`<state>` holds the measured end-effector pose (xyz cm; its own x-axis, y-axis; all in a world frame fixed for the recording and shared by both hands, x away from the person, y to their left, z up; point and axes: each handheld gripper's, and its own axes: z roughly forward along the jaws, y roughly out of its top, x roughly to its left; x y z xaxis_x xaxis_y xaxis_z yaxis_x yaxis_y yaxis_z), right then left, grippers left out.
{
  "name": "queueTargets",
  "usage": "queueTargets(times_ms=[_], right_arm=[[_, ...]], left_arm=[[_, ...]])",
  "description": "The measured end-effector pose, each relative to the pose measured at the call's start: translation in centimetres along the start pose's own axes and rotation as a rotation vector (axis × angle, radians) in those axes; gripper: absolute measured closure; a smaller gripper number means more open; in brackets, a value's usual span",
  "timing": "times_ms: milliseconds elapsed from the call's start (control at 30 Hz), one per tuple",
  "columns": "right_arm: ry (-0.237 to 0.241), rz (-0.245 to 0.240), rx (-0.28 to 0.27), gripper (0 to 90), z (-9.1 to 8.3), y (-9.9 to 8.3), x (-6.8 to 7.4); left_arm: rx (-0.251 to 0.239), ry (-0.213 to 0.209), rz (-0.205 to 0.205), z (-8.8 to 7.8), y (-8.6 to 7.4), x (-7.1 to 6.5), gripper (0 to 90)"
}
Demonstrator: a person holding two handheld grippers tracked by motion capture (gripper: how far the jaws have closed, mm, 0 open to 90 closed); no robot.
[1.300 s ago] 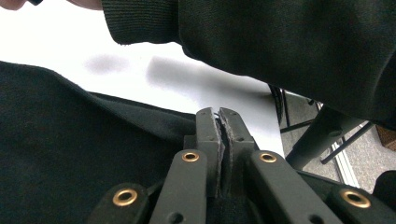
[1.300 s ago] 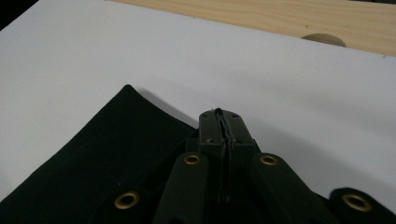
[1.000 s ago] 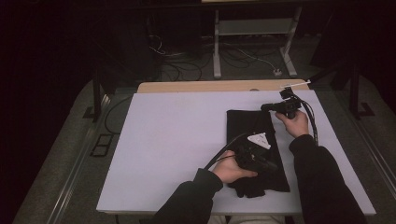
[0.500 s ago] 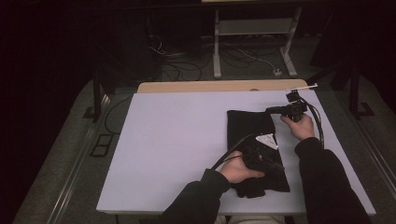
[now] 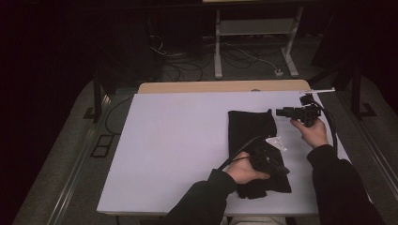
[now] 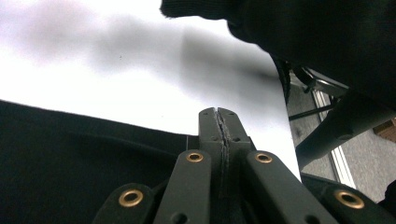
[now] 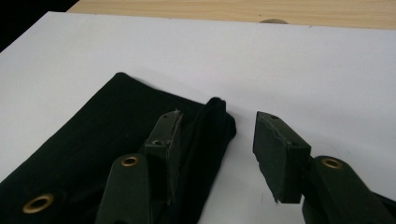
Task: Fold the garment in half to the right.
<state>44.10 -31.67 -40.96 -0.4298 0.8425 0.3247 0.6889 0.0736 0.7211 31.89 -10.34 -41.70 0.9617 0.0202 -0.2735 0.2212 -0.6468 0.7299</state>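
A black cloth [image 5: 256, 150] lies folded on the right part of the white surface [image 5: 178, 140], with its long axis running away from the person, from the near edge toward the far edge. The left gripper [image 5: 268, 159] rests low on the near part of the cloth; its jaws are pressed together, and in the left gripper view [image 6: 218, 122] no fabric can be seen between the tips, so whether it pinches any cloth cannot be told. The right gripper [image 5: 281, 112] is held just beside the far right corner of the cloth, pointing toward it. Its jaws have just been opening and now stand apart; in the right gripper view [image 7: 219, 154] the folded far corner of the cloth [image 7: 140, 140] lies below and between them, but the pads do not press on it. The right hand [image 5: 312, 132] is therefore the nearer one to the far end, and the left hand [image 5: 241, 171] to the near end, so the next move probably depends on this far corner.
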Motion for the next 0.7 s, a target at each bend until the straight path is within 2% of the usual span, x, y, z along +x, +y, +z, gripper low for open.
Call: queueTargets(times_ms=[233, 367, 467, 633, 700], right_arm=[[0.016, -0.013, -0.023, 48.7, -2.1, -1.0, 0.4], [0.019, -0.005, -0.048, 42.7, -3.2, -1.7, 0.6], [0.013, 0.001, -0.063, 36.9, -4.1, -2.3, 0.5], [0.009, 0.009, -0.077, 25.2, -5.3, -3.3, 0.5], [0.009, 0.009, -0.068, 19.5, -5.7, -3.8, 0.6]], left_arm=[[0.049, -0.008, 0.015, 1.2, 1.0, -0.3, 88.5], [0.026, -0.016, -0.020, 1.2, 1.3, -0.1, 85.9], [0.015, -0.031, -0.022, 0.9, 1.5, -0.1, 75.6], [-0.016, -0.031, -0.043, -0.1, 1.7, -0.3, 55.3], [-0.021, -0.029, -0.031, -0.6, 1.8, -0.4, 47.0]])
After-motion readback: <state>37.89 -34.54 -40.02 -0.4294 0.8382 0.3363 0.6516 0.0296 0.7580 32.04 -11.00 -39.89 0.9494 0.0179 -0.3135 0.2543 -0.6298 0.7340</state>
